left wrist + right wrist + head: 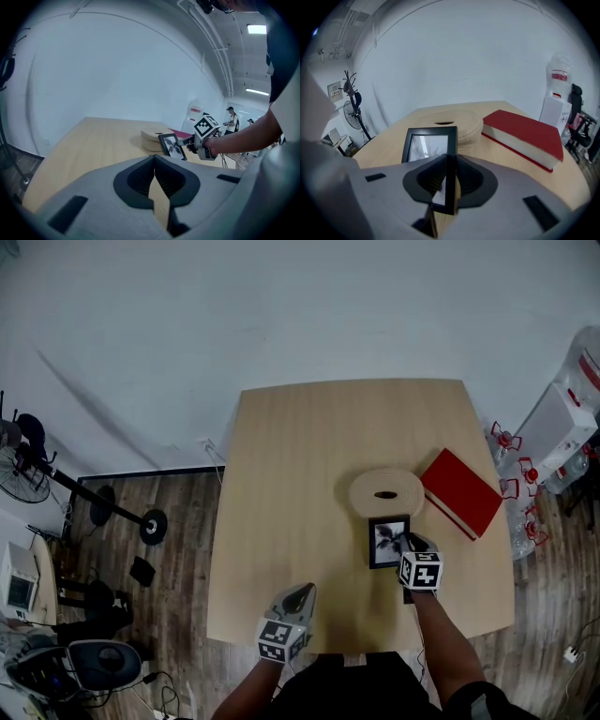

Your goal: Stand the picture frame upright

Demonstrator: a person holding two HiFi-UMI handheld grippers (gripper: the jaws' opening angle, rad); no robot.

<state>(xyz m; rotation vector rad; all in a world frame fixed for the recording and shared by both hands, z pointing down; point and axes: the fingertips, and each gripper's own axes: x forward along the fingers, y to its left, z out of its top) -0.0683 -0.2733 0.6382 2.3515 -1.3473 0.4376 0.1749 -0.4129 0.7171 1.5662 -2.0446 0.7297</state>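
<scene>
A black picture frame with a grey flower print is on the wooden table, just in front of a round woven mat. My right gripper is shut on the frame's right edge. In the right gripper view the frame runs edge-on between the pads of the right gripper. From the left gripper view the frame leans back at a tilt, its face toward me. My left gripper hovers near the table's front edge, its jaws together and holding nothing.
A red hardcover book lies right of the mat, close to the frame. Off the table's right side stand a water dispenser and bottles. A floor fan and clutter are on the left. People stand far off in the left gripper view.
</scene>
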